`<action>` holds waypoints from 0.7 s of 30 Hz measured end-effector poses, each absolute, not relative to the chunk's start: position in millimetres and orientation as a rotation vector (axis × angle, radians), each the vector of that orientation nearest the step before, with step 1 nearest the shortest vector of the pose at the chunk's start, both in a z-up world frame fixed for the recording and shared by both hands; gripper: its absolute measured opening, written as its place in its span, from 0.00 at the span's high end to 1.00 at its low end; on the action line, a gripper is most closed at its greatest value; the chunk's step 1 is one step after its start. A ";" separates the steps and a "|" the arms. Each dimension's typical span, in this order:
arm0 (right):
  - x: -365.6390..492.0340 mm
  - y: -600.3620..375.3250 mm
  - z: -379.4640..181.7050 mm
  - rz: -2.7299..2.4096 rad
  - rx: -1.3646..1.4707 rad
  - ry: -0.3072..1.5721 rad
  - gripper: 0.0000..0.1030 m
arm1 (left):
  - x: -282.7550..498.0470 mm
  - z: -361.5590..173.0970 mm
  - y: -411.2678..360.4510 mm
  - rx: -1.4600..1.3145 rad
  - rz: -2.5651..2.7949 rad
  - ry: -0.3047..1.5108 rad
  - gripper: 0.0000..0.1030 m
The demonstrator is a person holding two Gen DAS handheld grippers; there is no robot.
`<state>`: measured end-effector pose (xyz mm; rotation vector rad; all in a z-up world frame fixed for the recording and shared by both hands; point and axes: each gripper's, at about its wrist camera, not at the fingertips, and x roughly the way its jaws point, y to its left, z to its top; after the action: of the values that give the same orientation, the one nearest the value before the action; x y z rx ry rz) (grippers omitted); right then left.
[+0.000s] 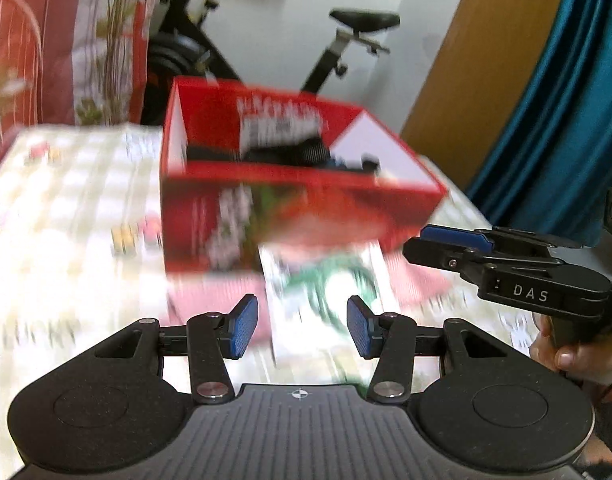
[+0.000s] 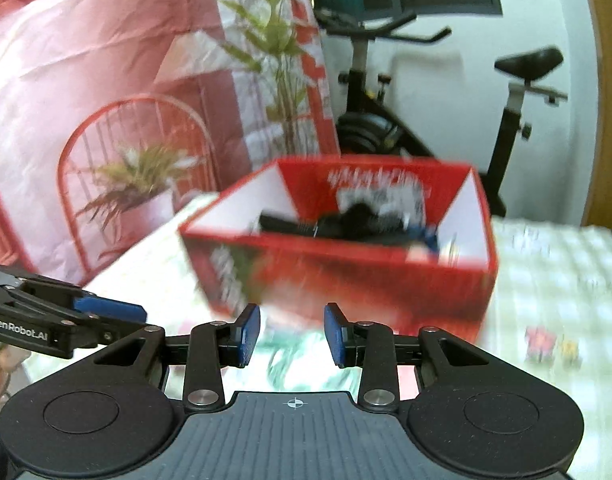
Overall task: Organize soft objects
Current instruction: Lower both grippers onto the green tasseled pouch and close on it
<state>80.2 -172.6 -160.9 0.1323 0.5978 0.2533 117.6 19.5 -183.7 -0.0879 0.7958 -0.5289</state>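
A red open cardboard box (image 1: 297, 208) stands on the table, also in the right wrist view (image 2: 346, 276). Dark soft items (image 1: 289, 152) lie inside it, also seen from the right (image 2: 354, 220). A white cloth with a green pattern (image 1: 326, 300) lies in front of the box, over a pink cloth (image 1: 418, 280). My left gripper (image 1: 301, 326) is open above the white cloth, empty. My right gripper (image 2: 291, 334) is open above the same cloth (image 2: 297, 364), empty. The right gripper shows at the right of the left view (image 1: 446, 248). Both views are blurred.
A patterned checked tablecloth (image 1: 65, 220) covers the table. An exercise bike (image 2: 386, 112) stands behind the box. A red wire chair with a plant (image 2: 133, 184) is at the left, a teal curtain (image 1: 554, 100) at the right.
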 end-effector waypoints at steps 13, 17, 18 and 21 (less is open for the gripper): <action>13.0 -137.1 -191.1 0.288 0.139 0.708 0.68 | 61.5 -217.1 29.9 -0.205 -0.495 0.827 0.51; 12.0 -129.2 -192.5 0.326 0.097 0.726 0.59 | 56.3 -219.2 31.2 -0.214 -0.491 0.818 0.51; 12.7 -127.3 -193.7 0.336 0.088 0.732 0.58 | 59.7 -220.3 29.2 -0.217 -0.490 0.821 0.51; 16.7 -120.8 -200.7 0.360 0.064 0.754 0.57 | 64.4 -226.8 29.5 -0.237 -0.498 0.844 0.51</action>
<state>16.7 -120.8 -200.7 0.0644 0.7544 0.3604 64.4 29.5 -226.8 -0.2371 0.8440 -0.4975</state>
